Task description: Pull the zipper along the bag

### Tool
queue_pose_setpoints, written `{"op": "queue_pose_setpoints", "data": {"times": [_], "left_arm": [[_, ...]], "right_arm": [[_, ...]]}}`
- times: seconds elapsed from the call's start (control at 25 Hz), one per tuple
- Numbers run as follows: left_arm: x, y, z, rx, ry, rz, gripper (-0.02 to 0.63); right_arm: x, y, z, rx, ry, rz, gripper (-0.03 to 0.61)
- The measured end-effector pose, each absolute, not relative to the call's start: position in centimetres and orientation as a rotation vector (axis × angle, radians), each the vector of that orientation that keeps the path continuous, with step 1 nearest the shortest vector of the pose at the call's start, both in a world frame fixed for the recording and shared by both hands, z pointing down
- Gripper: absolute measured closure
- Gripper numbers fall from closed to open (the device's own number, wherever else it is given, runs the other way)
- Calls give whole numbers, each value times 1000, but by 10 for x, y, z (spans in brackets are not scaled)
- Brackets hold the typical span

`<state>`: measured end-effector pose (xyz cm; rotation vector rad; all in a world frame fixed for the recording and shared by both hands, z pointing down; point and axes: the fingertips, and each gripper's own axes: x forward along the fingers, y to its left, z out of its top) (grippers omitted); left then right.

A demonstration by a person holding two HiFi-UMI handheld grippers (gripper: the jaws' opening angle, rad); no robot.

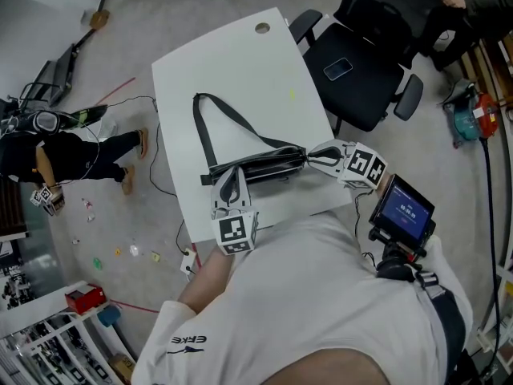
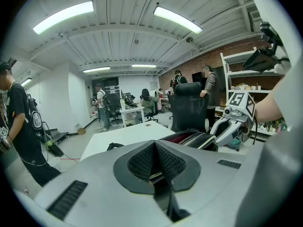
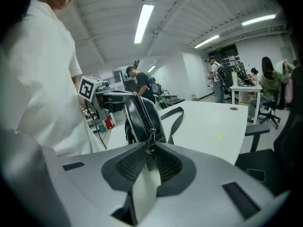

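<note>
Zipper pull (image 3: 150, 144) sits at the right end of the black bag (image 1: 258, 167), which lies on its side along the near edge of the white table (image 1: 240, 62), its strap (image 1: 205, 127) looped away over the tabletop. The right gripper (image 1: 311, 158) has its jaws pinched together on that pull, with the line of zipper teeth running away from it over the bag's top. The left gripper (image 1: 227, 178) is clamped narrow on a thin dark piece at the bag's opposite end, which serves as an anchor. The step in hand looks like the draw itself. To do it well, the pull should travel straight along the line of teeth rather than being lifted or twisted off it, while the left end is held firm and slightly taut so the fabric does not bunch ahead of the slider. A steady, even drag should suit better than a jerk, since the pinch on so small a tab could slip. By count: one bag, one strap, one zipper with one pull, two grippers, one table, and one black office chair (image 1: 357, 70) just beyond the table's far corner.
</note>
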<state>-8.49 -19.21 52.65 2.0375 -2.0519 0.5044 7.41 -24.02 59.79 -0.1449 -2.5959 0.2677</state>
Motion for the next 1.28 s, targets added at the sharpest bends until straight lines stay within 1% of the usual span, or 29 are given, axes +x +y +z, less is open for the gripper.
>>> {"op": "queue_pose_setpoints", "data": {"times": [0.36, 0.44, 0.64, 0.76, 1.0, 1.16, 1.28], "left_arm": [[-83, -194, 528, 2044, -2051, 502, 611], [-83, -195, 527, 2045, -2049, 501, 611], [-82, -194, 527, 2044, -2047, 500, 611], [-82, -194, 527, 2045, -2049, 502, 611], [-81, -194, 529, 2044, -2056, 501, 611], [-82, -194, 529, 2041, -2062, 501, 611], [-80, -191, 525, 2034, -2069, 500, 611]], "right_arm": [[73, -237, 601, -189, -2626, 450, 518], [72, -234, 600, -225, -2619, 451, 498], [71, -236, 600, -221, -2579, 289, 496], [74, -237, 601, -224, -2527, 149, 524], [77, -236, 608, -222, -2421, -102, 526], [80, -240, 606, -197, -2393, -163, 531], [85, -250, 597, -135, -2405, -198, 561]]}}
